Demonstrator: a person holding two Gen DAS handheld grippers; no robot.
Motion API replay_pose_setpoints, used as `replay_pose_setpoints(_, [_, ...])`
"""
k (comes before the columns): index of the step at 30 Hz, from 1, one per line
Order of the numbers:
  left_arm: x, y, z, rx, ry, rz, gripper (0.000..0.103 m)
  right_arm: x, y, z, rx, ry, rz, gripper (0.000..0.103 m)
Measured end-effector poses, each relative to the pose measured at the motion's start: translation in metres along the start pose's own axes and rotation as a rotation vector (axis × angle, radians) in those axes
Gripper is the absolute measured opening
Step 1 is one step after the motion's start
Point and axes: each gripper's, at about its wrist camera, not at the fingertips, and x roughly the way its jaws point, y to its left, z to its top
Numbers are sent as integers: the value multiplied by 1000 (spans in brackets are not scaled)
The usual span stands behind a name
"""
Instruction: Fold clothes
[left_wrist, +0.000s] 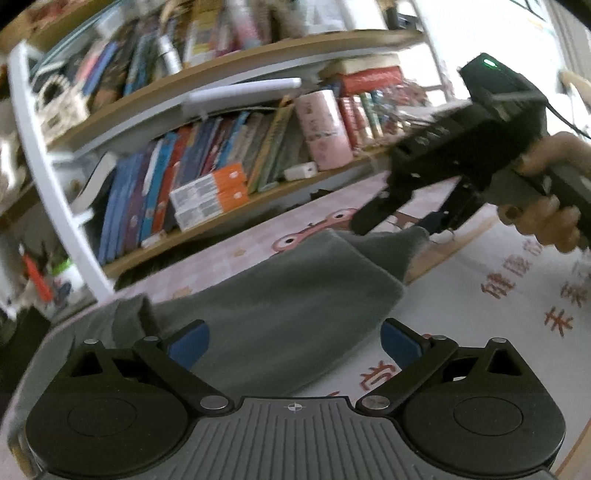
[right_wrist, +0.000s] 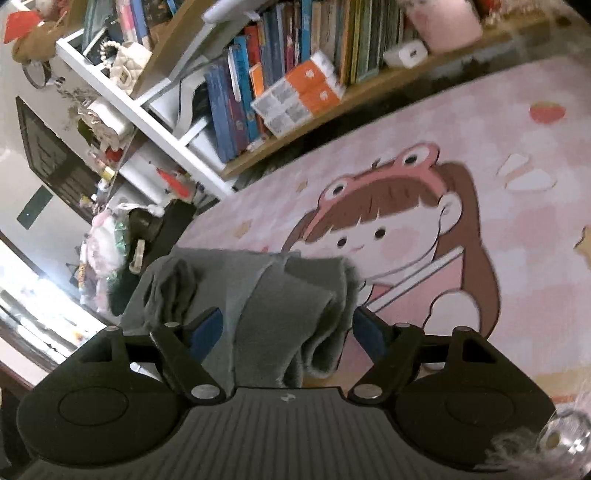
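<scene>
A grey garment lies partly folded on the pink cartoon mat. My left gripper hovers over its near edge, jaws wide open, blue pads clear of the cloth. In the left wrist view a hand holds my right gripper at the garment's far right corner. In the right wrist view the grey garment is bunched in folds between the fingers of my right gripper. Its blue pads stand apart beside the cloth and do not squeeze it.
A low wooden bookshelf packed with books runs along the mat's far edge, with orange boxes and a pink roll on it. Cluttered bags and small items sit beyond the mat's left end. Mat with a cartoon girl stretches to the right.
</scene>
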Motion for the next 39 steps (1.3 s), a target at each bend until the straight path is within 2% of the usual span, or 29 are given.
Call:
replay_pose_setpoints(5, [7, -14, 0, 84, 6, 7, 101, 1, 0, -1, 40, 12, 32, 84])
replay_pose_setpoints(8, [12, -16, 0, 80, 13, -8, 101, 3, 4, -4, 26, 18, 34, 83])
replay_pose_setpoints(10, [15, -18, 1, 82, 19, -23, 101, 5, 9, -7, 0, 12, 7, 69])
replay_pose_setpoints(11, [17, -19, 1, 83, 22, -30, 101, 7, 9, -8, -1, 13, -8, 47])
replay_pose_setpoints(14, [22, -25, 4, 93, 21, -26, 101, 8, 5, -9, 24, -2, 19, 27])
replay_pose_setpoints(17, [29, -30, 8, 119, 13, -3, 101, -2, 4, -7, 47, -59, 82, 20])
replay_pose_setpoints(20, [37, -38, 11, 194, 0, 49, 101, -8, 4, -4, 66, -87, 160, 20])
replay_pose_setpoints(22, [43, -47, 13, 279, -22, 103, 100, -7, 6, -4, 66, -85, 169, 20])
replay_pose_setpoints(25, [55, -55, 22, 326, -12, 148, 99, -4, 6, -4, 71, -82, 170, 20])
replay_pose_setpoints(30, [69, -68, 29, 397, -1, 201, 76, -4, 6, -4, 87, -90, 195, 20])
replay_pose_setpoints(32, [73, -73, 28, 432, -3, 220, 56, -4, 4, -4, 99, -89, 200, 20])
replay_pose_setpoints(34, [76, -75, 26, 447, 2, 221, 45, -4, 1, -4, 109, -86, 193, 21])
replay_pose_setpoints(37, [78, -75, 24, 446, 7, 212, 35, -4, 1, -4, 106, -85, 182, 24])
replay_pose_setpoints(39, [78, -71, 25, 427, 6, 200, 28, -5, 2, -4, 99, -89, 182, 35])
